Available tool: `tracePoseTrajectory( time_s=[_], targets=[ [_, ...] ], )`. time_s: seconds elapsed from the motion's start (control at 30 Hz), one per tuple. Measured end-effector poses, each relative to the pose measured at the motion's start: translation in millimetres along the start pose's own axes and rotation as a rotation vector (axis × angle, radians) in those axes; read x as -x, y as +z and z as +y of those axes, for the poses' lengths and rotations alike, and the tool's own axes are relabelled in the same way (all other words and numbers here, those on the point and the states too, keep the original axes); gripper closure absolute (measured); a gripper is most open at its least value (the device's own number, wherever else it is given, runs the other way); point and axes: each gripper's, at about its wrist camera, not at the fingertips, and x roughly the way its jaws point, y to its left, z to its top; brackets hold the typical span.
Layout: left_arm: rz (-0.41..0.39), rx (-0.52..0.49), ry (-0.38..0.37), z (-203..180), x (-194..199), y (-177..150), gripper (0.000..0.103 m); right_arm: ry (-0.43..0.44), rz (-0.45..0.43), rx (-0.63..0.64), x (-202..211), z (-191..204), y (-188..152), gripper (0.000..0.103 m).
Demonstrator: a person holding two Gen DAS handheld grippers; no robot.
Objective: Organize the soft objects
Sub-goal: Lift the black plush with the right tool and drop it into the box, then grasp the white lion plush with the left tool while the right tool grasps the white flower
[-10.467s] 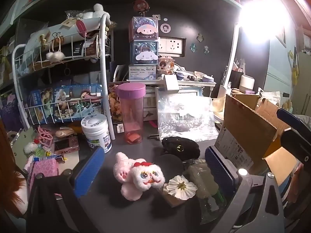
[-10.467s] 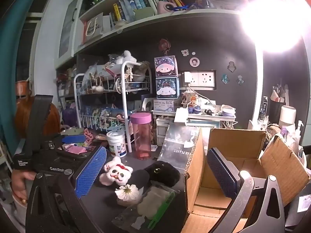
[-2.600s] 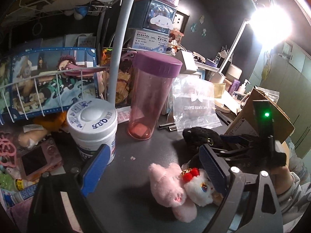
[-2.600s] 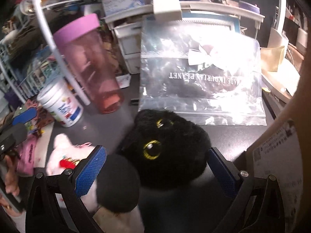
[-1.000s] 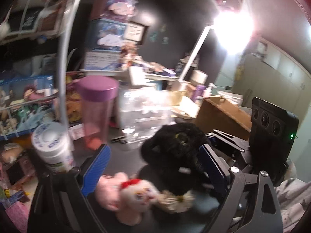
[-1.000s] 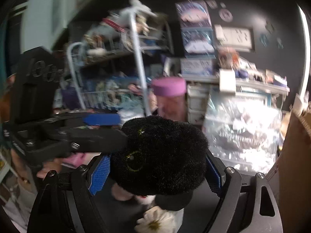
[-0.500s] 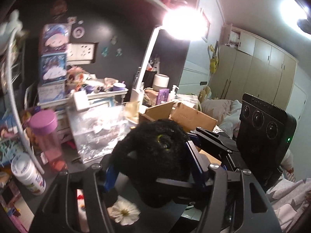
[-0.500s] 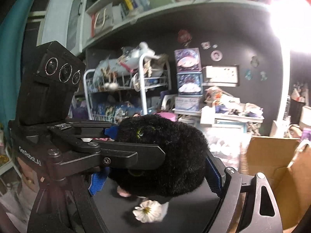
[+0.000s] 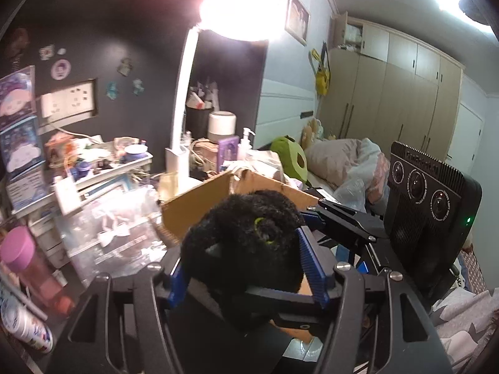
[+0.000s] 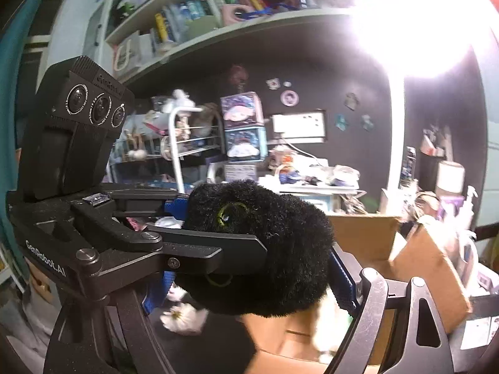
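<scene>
Black plush (image 9: 246, 243) squeezed between left gripper (image 9: 248, 269) and right gripper (image 10: 249, 275), both closed on it; cardboard box (image 9: 199, 201) at 12 o'clock, seemingly below.

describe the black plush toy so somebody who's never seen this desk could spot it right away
Start at the open cardboard box at the right end of the cluttered desk. Just in front of it, held up in the air, is the black plush toy, clamped by the blue-padded fingers of both the left gripper and the right gripper. It is the only fuzzy all-black thing, with a yellow-green ringed eye.
</scene>
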Motion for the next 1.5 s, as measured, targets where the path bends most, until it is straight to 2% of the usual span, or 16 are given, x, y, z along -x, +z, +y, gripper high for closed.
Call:
tracePoseTrajectory(
  time_s=[0.23, 0.47, 0.6, 0.7, 1.07, 1.33, 1.5],
  targets=[
    [0.076, -0.014, -0.019, -8.3, -48.3, 11.2, 0.044, -0.039, 0.045, -0.050, 0.5, -41.4, -10.0, 0.021],
    [0.140, -0.005, -0.033, -7.5, -77.5, 12.6, 0.043, -0.066, 0.108, -0.046, -9.3, -60.9, -18.5, 0.020],
    [0.124, 0.009, -0.010, -2.6, -76.3, 13.3, 0.031, -0.066, 0.117, -0.028, -9.7, -63.9, -22.0, 0.020],
    [0.113, 0.026, 0.003, 4.0, -72.1, 14.1, 0.029, -0.063, 0.127, -0.027, -10.5, -63.4, -23.7, 0.018],
    [0.021, 0.054, 0.061, 20.8, -19.8, 4.4, 0.029, -0.047, 0.110, -0.032, -4.2, -44.8, -13.3, 0.015],
    [-0.039, 0.085, 0.185, 48.2, 40.8, -24.7, 0.028, 0.022, 0.050, 0.050, 0.0, 9.7, -0.8, 0.015],
    [-0.060, 0.143, 0.270, 76.6, 75.0, -54.2, 0.028, 0.079, 0.073, 0.111, -17.5, 51.9, 0.9, 0.015]
  ],
)
